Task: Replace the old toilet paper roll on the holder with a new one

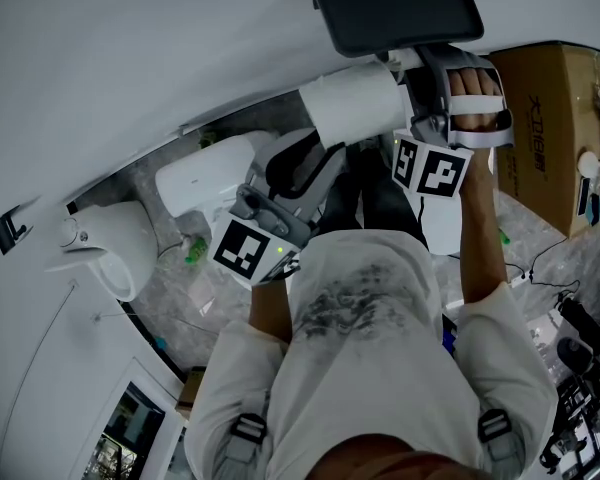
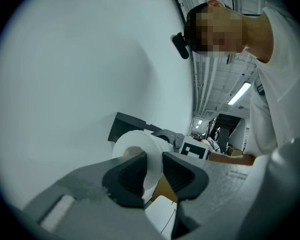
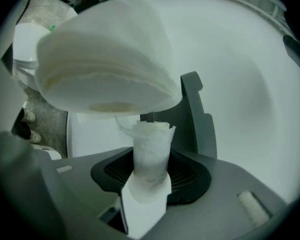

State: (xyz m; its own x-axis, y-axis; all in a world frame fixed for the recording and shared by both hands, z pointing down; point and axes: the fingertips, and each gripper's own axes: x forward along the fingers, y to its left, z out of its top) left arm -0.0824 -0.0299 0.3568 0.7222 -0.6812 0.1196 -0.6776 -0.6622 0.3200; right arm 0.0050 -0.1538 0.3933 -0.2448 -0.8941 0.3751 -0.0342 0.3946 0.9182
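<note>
The person's pale shirt [image 1: 370, 338] fills the bottom of the head view. Just ahead of it, the left gripper [image 1: 315, 163] [image 2: 152, 171] reaches up to the full roll [image 1: 355, 103] [image 2: 140, 146] [image 3: 110, 69]. Its jaws stand narrow and pinch the roll's paper wall, one pad in front of the core opening and the other on the outside.

The right gripper [image 1: 415, 118] [image 3: 152, 171] sits at the roll's other end. Its jaws are closed on a thin roll [image 3: 151, 151] – a slim, crumpled tube of tissue standing upright between the pads, with a loose tail hanging below.

The full roll hangs just under the dark cover of the holder [image 1: 395, 8] [image 2: 125, 125] [image 3: 197, 114]. From the right gripper's view it is above the thin roll, with the holder's grey arm behind. I cannot tell whether either roll touches the holder.

The holder is fixed to a plain white wall [image 1: 130, 58]. Below is a grey speckled floor [image 1: 170, 303] with a white toilet [image 1: 205, 173] against the wall and a second white fixture [image 1: 110, 243] beside it. On the right, a cardboard box [image 1: 550, 108] stands on the floor – near it lie thin cables [image 1: 540, 258].
</note>
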